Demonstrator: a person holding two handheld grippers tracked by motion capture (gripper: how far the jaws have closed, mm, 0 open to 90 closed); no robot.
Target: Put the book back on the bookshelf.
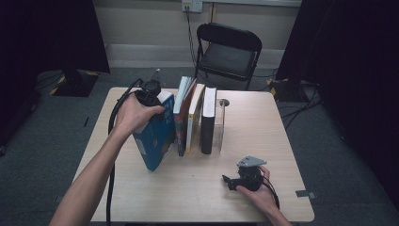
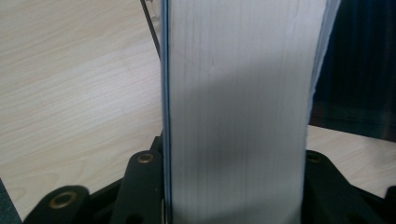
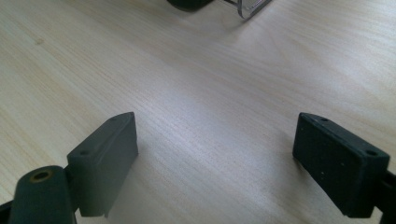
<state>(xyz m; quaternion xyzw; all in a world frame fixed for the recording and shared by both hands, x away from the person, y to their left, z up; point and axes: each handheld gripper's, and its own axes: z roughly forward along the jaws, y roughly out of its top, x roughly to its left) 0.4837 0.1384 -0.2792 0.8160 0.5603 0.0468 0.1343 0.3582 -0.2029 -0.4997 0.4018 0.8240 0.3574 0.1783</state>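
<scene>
A thick blue book [image 1: 155, 139] stands tilted on the wooden table [image 1: 263, 141], its top leaning left away from the row of books [image 1: 190, 117]. My left gripper [image 1: 155, 101] is shut on the book's top end, with a hand wrapped over it. In the left gripper view the white page edge [image 2: 233, 116] spans the whole gap between the black fingers [image 2: 140, 186]. My right gripper [image 1: 228, 181] rests low at the table's front right, held by the other hand. It stands open [image 3: 215, 158] over bare wood, with nothing between its fingers.
Several upright books stand mid-table, ending in a black book [image 1: 208, 120] against a clear bookend [image 1: 220, 125]. A black folding chair [image 1: 228, 47] stands beyond the far edge. Cables trail from the left gripper down the table's left side.
</scene>
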